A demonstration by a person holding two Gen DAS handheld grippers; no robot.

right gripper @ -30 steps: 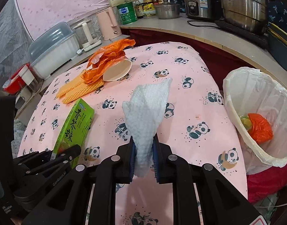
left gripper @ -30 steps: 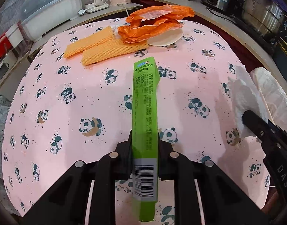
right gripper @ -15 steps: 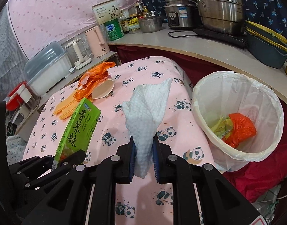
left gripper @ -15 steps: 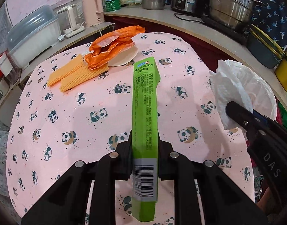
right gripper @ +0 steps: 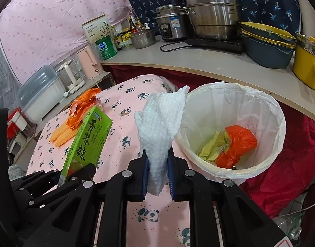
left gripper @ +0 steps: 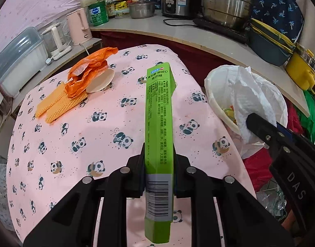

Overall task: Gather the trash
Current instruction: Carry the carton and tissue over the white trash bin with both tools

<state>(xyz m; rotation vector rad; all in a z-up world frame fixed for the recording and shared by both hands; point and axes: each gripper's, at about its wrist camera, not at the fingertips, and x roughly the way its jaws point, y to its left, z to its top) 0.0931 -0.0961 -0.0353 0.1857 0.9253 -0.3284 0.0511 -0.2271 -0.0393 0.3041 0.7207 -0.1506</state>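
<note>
My left gripper (left gripper: 159, 158) is shut on a long green box (left gripper: 159, 123), held above the pink panda tablecloth (left gripper: 95, 123). The same green box (right gripper: 87, 142) shows at the left of the right wrist view. My right gripper (right gripper: 158, 164) is shut on a crumpled white paper towel (right gripper: 160, 127), just left of the white-lined trash bin (right gripper: 268, 107). That bin holds an orange bag (right gripper: 237, 142) and yellow wrappers (right gripper: 213, 147). In the left wrist view the paper towel (left gripper: 252, 100) hangs over the bin (left gripper: 213, 86) at the right. On the table lie an orange bag (left gripper: 89, 72), a paper cup (left gripper: 102, 81) and orange foam sleeves (left gripper: 58, 105).
A curved counter (right gripper: 219, 63) behind the table carries steel pots (right gripper: 213, 16), a rice cooker (right gripper: 169, 24), a pink kettle (left gripper: 79, 28), stacked basins (right gripper: 268, 45) and a yellow pot (right gripper: 307, 61). A lidded plastic box (left gripper: 17, 59) stands at the far left. Red cloth (right gripper: 291, 164) lies beneath the bin.
Both grippers have risen and swung right toward the bin, each keeping its load. The bin has come much closer in both views, and the orange trash on the table has slid left and away.
</note>
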